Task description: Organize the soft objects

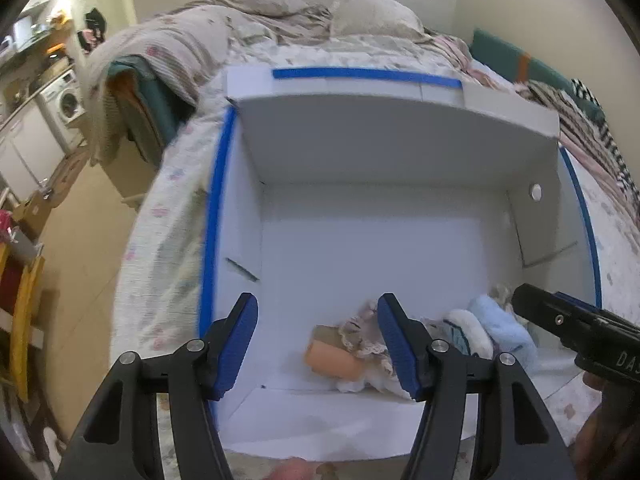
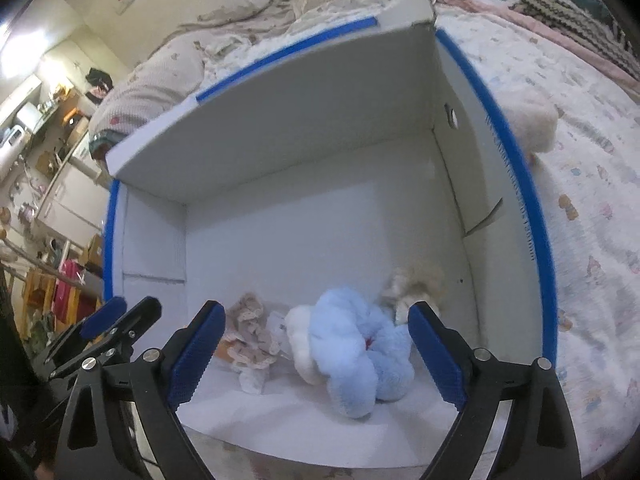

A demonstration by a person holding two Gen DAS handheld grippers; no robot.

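Note:
A white box with blue tape on its rim (image 1: 212,208) (image 2: 516,152) stands open on the bed. In its near corner lie a light blue plush (image 2: 356,352) (image 1: 504,328), a doll with a lace dress (image 1: 352,344) (image 2: 250,332) and a small cream plush (image 2: 416,284). My left gripper (image 1: 316,340) is open and empty above the box's near edge. My right gripper (image 2: 316,352) is open and empty above the blue plush; it also shows in the left wrist view (image 1: 560,320). A cream plush (image 2: 532,120) lies on the bed right of the box.
The bed has a floral sheet (image 2: 592,208), a rumpled quilt (image 1: 192,36) and pillows (image 1: 372,12) beyond the box. Striped and pink fabrics (image 1: 600,136) lie at the far right. A washing machine (image 1: 66,104) and shelves stand to the left, past the bed's edge.

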